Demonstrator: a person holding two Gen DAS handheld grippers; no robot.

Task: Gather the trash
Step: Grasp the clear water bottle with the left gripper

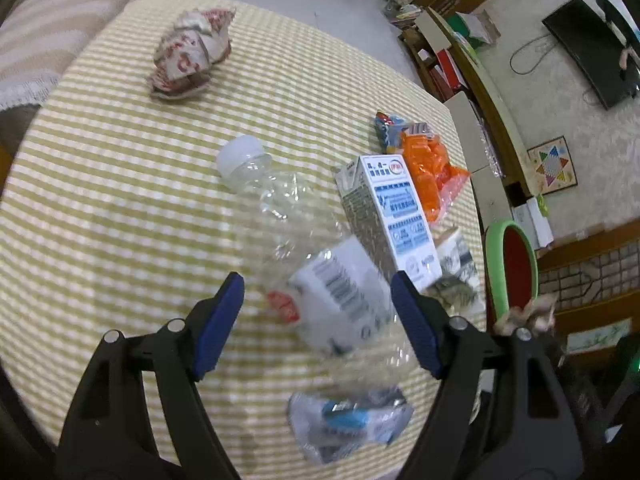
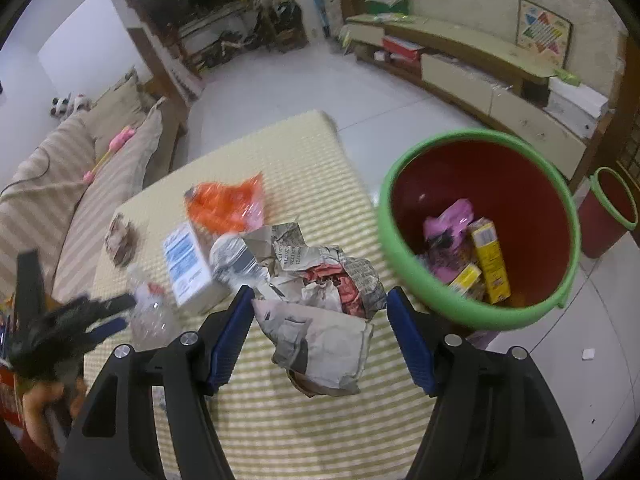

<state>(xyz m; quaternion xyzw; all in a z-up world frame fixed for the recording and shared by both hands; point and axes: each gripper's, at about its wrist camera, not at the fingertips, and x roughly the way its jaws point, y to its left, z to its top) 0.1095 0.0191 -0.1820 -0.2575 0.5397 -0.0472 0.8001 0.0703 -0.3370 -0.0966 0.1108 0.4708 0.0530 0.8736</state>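
Observation:
A crushed clear plastic bottle (image 1: 320,280) with a white label lies on the yellow checked table (image 1: 120,200). My left gripper (image 1: 318,282) stands open around it, and its left pad is apart from the plastic. In the right wrist view this gripper (image 2: 92,320) is a dark blur by the bottle (image 2: 152,312). My right gripper (image 2: 320,292) is shut on a crumpled newspaper wad (image 2: 320,332), held just above the table's right side. Beside it on the floor stands a red bin with a green rim (image 2: 472,134), with boxes and pink wrappers inside.
Still on the table are a white and blue carton (image 1: 396,208), an orange bag (image 1: 432,176), a crumpled printed wrapper (image 1: 192,52) and a clear wrapper (image 1: 348,420). A second bin (image 2: 612,208) stands farther right. A striped sofa (image 2: 80,184) lies behind the table.

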